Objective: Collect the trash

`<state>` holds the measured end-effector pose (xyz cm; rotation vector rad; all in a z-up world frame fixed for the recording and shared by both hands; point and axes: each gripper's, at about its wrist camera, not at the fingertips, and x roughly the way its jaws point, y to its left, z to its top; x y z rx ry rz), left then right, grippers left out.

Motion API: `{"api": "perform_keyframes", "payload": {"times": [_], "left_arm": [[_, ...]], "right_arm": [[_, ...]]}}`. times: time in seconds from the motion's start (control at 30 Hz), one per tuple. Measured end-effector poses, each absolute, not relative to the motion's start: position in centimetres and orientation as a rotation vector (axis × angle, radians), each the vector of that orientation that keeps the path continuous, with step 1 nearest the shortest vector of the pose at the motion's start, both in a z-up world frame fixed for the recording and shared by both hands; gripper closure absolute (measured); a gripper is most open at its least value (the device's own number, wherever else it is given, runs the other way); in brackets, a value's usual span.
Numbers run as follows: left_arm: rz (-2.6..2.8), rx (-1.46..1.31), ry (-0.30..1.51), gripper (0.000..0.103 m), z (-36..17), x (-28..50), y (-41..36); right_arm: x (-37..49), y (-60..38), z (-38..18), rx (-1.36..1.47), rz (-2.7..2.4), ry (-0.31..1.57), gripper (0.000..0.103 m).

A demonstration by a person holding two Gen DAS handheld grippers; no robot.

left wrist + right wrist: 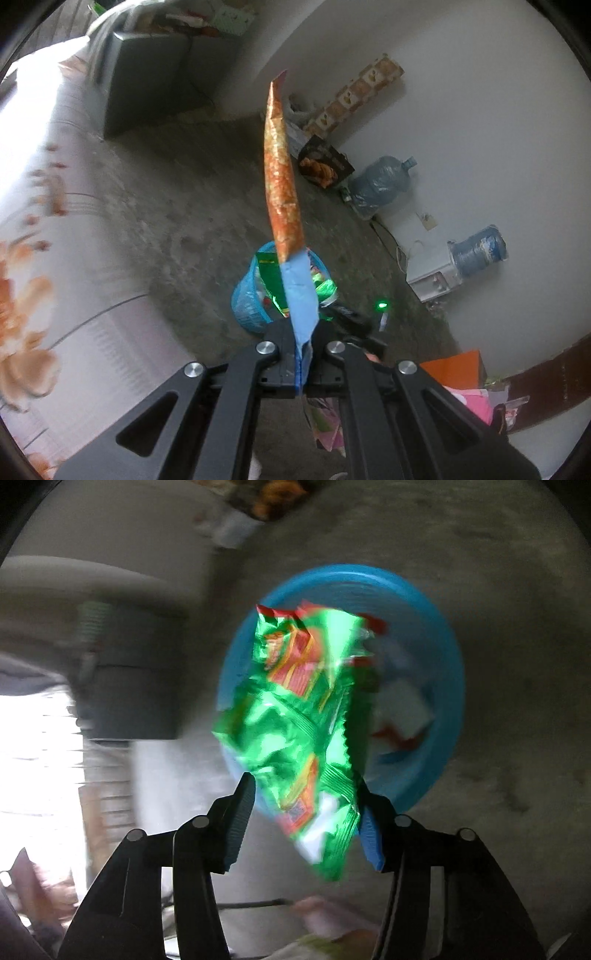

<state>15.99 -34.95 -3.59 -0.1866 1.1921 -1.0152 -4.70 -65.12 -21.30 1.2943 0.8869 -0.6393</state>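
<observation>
A: What are the largest elements, and where does the collecting stand?

B: A bare concrete floor (177, 206), with a flower-patterned bed (44, 229) at the left and white walls at the far right. Near the centre stands the blue basket (448, 686), a plastic bin already holding several wrappers. The job looks partly done: some trash is in, two pieces are in transit, and pink and orange papers (469, 391) lie at the near right, possibly still to be gathered.

A: And the right gripper?

B: The right gripper (303, 819) hangs over the basket with its fingers (236, 823) parted to a moderate width. The green snack bag (306, 720) lies between them above the basket mouth; the left pad stands clear of it, and contact at the right pad cannot be told. Judged from this, it is being let go into the bin.

A: The left gripper?

B: The left gripper (301, 363) has its fingers pressed fully together on the blue end of an orange-and-blue wrapper (282, 177), seen edge-on and pointing away toward the far wall. It is short of the basket, so its drop remains to be done.

A: Smaller items, and any legible writing?

B: Two water jugs (384, 181) and a dark food box (325, 166) by the far wall. No brand or label can be read; the printing is blurred.
</observation>
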Motion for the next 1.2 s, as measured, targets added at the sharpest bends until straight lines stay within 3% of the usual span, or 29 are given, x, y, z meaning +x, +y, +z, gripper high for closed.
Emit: {"api": "perform_keyframes", "payload": {"times": [0.07,0.17,0.37,0.53,0.57,0.63,0.67,0.77,0.93,1.07,1.2], "left_arm": [[-1.027,-0.211,1.250,0.103,-4.3,16.4,-36.7],[-1.039,-0.259,1.330,0.103,-5.6,16.9,-40.1],[-1.035,-0.444,1.578,0.103,-11.4,17.4,-48.6],[-0.886,-0.570,1.739,0.103,-19.9,17.8,-54.0],[-0.845,-0.618,1.788,0.099,-22.6,17.7,-54.8],[-0.727,-0.588,1.876,0.074,-26.3,17.3,-55.3],[-0.623,-0.506,1.936,0.054,-28.5,16.7,-55.0],[-0.474,-0.432,1.989,0.051,-30.6,15.7,-53.6],[-0.486,-0.471,1.959,0.047,-27.7,15.9,-51.6],[-0.588,-0.468,1.877,0.046,-20.9,16.2,-51.2],[-0.765,-0.502,1.913,0.040,-13.4,14.5,-50.2]], "right_arm": [[-5.7,-65.6,-21.0,1.282,-0.673,0.884,0.051],[-7.8,-65.5,-19.6,1.257,-0.680,0.816,0.037],[-12.7,-64.8,-17.8,1.278,-0.668,0.692,0.036],[-14.7,-65.1,-16.9,1.401,-0.666,0.592,0.036],[-15.3,-65.1,-17.2,1.423,-0.665,0.570,0.036],[-16.4,-64.9,-17.4,1.452,-0.666,0.548,0.036],[-16.3,-64.8,-17.7,1.455,-0.670,0.553,0.036],[-16.8,-64.4,-17.9,1.445,-0.677,0.576,0.036],[-17.0,-63.8,-18.2,1.431,-0.685,0.579,0.036],[-15.8,-62.9,-17.6,1.374,-0.662,0.605,0.036],[-14.5,-61.1,-14.3,1.271,-0.610,0.622,0.036]]}}
